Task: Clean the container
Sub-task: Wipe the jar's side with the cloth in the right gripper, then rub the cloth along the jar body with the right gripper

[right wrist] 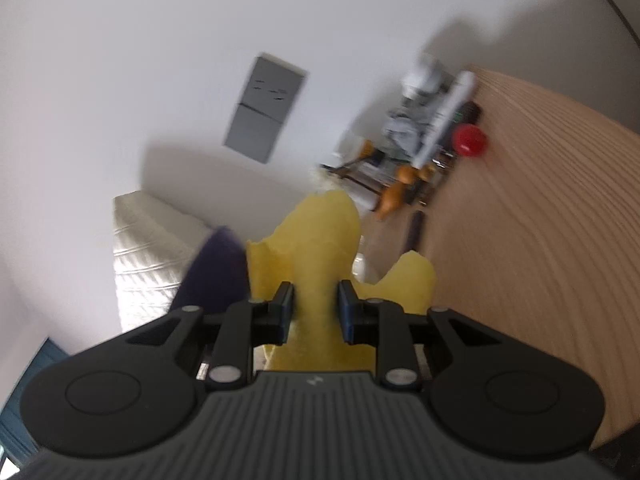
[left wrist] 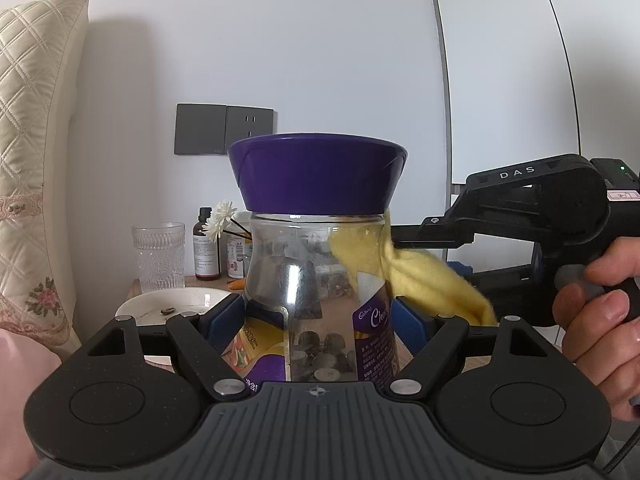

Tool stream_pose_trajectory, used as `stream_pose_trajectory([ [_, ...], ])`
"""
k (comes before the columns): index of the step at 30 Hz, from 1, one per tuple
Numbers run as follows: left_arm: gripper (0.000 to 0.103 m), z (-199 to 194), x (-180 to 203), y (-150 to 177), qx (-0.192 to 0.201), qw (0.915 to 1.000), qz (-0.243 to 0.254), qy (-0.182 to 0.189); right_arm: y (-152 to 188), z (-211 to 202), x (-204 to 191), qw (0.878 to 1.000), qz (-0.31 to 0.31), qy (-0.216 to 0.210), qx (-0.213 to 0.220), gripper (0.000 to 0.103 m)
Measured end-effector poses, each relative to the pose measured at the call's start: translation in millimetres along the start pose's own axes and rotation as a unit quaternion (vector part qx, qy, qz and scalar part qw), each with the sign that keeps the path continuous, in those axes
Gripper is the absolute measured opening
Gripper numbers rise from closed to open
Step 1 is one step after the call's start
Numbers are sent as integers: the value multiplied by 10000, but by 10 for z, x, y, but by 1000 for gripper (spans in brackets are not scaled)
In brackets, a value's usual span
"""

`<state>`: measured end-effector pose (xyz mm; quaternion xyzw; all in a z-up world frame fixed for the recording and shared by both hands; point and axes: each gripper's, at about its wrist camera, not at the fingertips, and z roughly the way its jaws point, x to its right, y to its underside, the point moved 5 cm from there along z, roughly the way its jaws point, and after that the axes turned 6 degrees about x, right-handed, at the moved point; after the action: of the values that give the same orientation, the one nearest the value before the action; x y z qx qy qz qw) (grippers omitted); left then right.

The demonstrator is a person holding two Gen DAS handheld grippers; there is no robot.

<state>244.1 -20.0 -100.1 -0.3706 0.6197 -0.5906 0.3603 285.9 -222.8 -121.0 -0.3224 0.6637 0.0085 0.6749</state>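
Two handheld grippers meet at a clear jar (left wrist: 320, 280) with a purple lid (left wrist: 318, 172), held upright above the table (right wrist: 540, 220): the left gripper (left wrist: 320, 320) has its jaws clamped on the jar's lower body, while the right gripper (right wrist: 314, 314), gripped by a hand (left wrist: 596, 320), has its jaws pinching a yellow cloth (left wrist: 420, 280) pressed against the jar's right shoulder just under the lid. A patterned glass (left wrist: 159, 256) and white dish (left wrist: 176, 306) sit behind.

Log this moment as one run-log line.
left gripper: shut on clear jar, purple lid on | right gripper: shut on yellow cloth | cloth against jar's side just under lid
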Motion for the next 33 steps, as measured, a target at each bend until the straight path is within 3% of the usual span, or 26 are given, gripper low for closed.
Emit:
stream_pose_trajectory([
  [5,83,2,18,8,-6,10000,45,-25,31,13,174,9994,21,316,-126,26],
  [15,90,75,53,11,-98,9997,195,-60,0,9,109,9999,31,37,-164,26],
  [27,93,256,-71,-69,-133,9997,-187,59,69,-214,337,9997,62,245,-48,25],
  [33,90,335,-62,-106,-80,9998,-145,60,239,-267,375,9997,9,218,-139,25],
])
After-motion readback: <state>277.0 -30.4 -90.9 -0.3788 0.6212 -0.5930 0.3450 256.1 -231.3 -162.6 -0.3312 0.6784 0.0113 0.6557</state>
